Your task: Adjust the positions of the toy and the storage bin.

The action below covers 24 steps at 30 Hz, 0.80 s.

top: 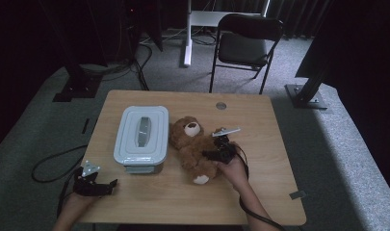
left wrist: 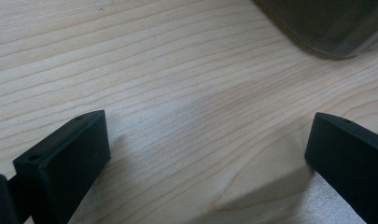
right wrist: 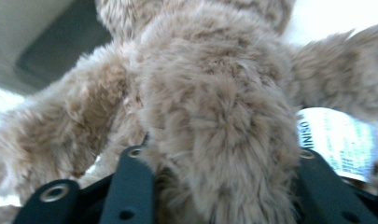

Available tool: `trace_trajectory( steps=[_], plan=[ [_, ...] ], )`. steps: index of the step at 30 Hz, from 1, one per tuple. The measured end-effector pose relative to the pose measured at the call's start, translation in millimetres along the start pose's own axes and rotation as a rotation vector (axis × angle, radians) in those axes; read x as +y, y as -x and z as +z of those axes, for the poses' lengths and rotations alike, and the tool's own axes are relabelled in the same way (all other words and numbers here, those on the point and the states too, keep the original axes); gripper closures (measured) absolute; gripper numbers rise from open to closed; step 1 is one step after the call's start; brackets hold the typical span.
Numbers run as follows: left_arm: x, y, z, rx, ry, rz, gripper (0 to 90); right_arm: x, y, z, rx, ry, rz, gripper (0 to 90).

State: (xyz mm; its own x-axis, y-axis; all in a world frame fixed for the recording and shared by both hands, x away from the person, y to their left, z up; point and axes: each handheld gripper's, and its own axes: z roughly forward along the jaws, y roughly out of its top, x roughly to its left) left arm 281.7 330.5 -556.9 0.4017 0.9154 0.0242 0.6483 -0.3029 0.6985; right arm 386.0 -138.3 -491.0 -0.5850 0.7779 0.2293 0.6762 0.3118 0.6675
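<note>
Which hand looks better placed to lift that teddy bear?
Right. Its tongs already squeeze the teddy bear, fur bulging between them. The left tongs sit open over bare table, apart from the bear.

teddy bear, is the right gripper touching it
Touching: in the right gripper view both black jaws of the right gripper press into the teddy bear fur.

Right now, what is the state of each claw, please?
Left claw: open, holding nothing, above the table.
Right claw: closed on the teddy bear, its fur pressed between both jaws.

Brown teddy bear (top: 195, 147) lies face-up (white tag) beside box (top: 140, 137)
</note>
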Motion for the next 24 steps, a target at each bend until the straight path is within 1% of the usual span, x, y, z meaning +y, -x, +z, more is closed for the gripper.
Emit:
trace_trajectory(
  steps=[3, 5, 6, 9, 10, 11, 13, 15, 17, 20, 23, 24],
  plan=[
    [0.0, 0.0, 0.0, 0.000, 0.000, 0.000, 0.6, 0.9, 7.3, -7.0, 0.013, 0.033, 0.048, 64.0],
    [0.0, 0.0, 0.0, -0.001, 0.000, 0.001, 0.6, 1.1, 13.4, -12.0, -0.005, 0.055, 0.076, 64.0],
    [0.0, 0.0, 0.0, -0.001, 0.000, 0.002, 0.6, 1.6, 17.0, -14.5, -0.015, 0.058, 0.082, 64.0],
    [0.0, 0.1, 0.0, -0.002, 0.000, 0.003, 0.6, 3.9, 29.5, -25.2, -0.059, 0.080, 0.110, 63.9],
    [0.0, 0.1, -0.1, -0.002, -0.001, 0.004, 0.6, 4.6, 33.9, -29.9, -0.079, 0.095, 0.128, 63.9],
    [0.0, 0.1, -0.1, -0.002, -0.001, 0.004, 0.6, 5.7, 38.6, -34.5, -0.101, 0.104, 0.137, 63.9],
    [0.0, 0.1, -0.1, -0.002, -0.001, 0.005, 0.6, 7.8, 49.0, -44.0, -0.150, 0.130, 0.168, 63.8],
    [0.0, 0.1, -0.1, -0.003, -0.001, 0.005, 0.6, 9.2, 60.6, -52.4, -0.192, 0.153, 0.212, 63.8],
    [0.0, 0.1, -0.1, -0.003, -0.001, 0.005, 0.6, 10.4, 71.3, -58.7, -0.229, 0.165, 0.235, 63.8],
    [0.0, 0.1, -0.1, -0.003, -0.001, 0.005, 0.6, 12.4, 86.9, -65.1, -0.270, 0.175, 0.271, 63.8],
    [0.0, 0.1, 0.0, -0.003, -0.001, 0.005, 0.6, 17.2, 101.1, -70.2, -0.312, 0.184, 0.300, 63.7],
    [0.1, 0.2, 0.0, -0.004, -0.001, 0.006, 0.6, 19.5, 105.1, -71.7, -0.329, 0.185, 0.301, 63.7]
  ],
)
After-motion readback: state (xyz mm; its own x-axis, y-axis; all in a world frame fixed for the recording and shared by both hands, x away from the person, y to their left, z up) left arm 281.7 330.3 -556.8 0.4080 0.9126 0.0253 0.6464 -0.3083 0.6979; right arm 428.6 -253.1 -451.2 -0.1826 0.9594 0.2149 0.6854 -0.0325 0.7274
